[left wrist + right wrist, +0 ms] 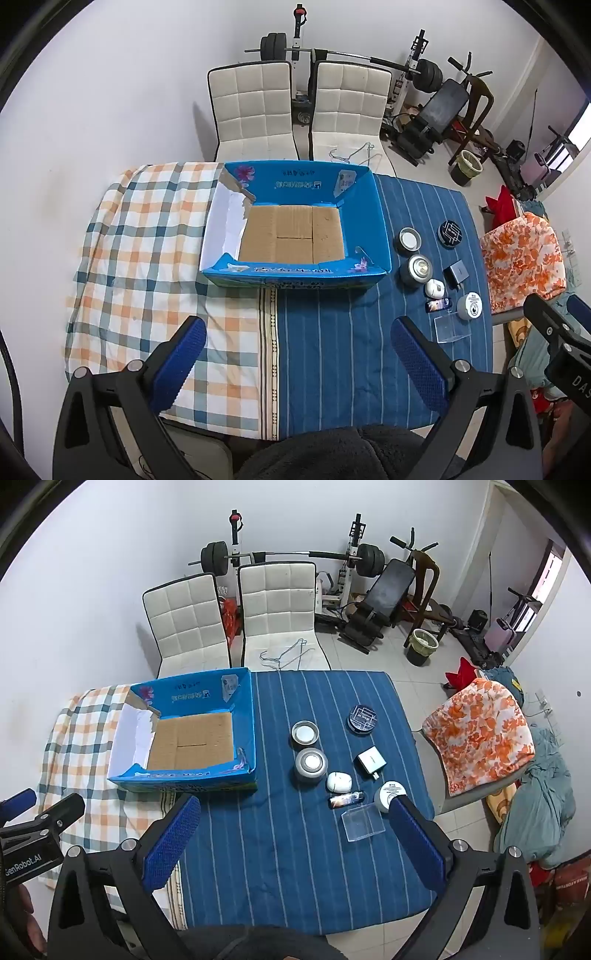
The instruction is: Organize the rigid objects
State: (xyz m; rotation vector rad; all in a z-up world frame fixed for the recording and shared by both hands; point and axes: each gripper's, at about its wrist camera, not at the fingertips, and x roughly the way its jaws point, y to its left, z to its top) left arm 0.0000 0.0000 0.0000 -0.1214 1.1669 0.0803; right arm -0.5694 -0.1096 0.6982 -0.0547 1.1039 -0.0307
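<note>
An open blue cardboard box [295,275] [184,779] with a bare brown floor sits mid-table. To its right on the blue striped cloth lie small items: a metal tin lid [305,733], a round silver tin [311,764], a black round case [362,718], a white charger [370,761], a white earbud case [338,781], a small dark lighter-like item [346,799], a white round jar [388,794] and a clear plastic box [363,824]. My left gripper [297,345] is open and empty, near the table's front. My right gripper [293,823] is open and empty, above the striped cloth.
A checked cloth [147,258] covers the table's left half. Two white chairs [255,110] stand behind the table, one with wire hangers [284,653]. Gym equipment [369,590] lines the back wall. A chair with an orange floral cover [480,734] stands to the right.
</note>
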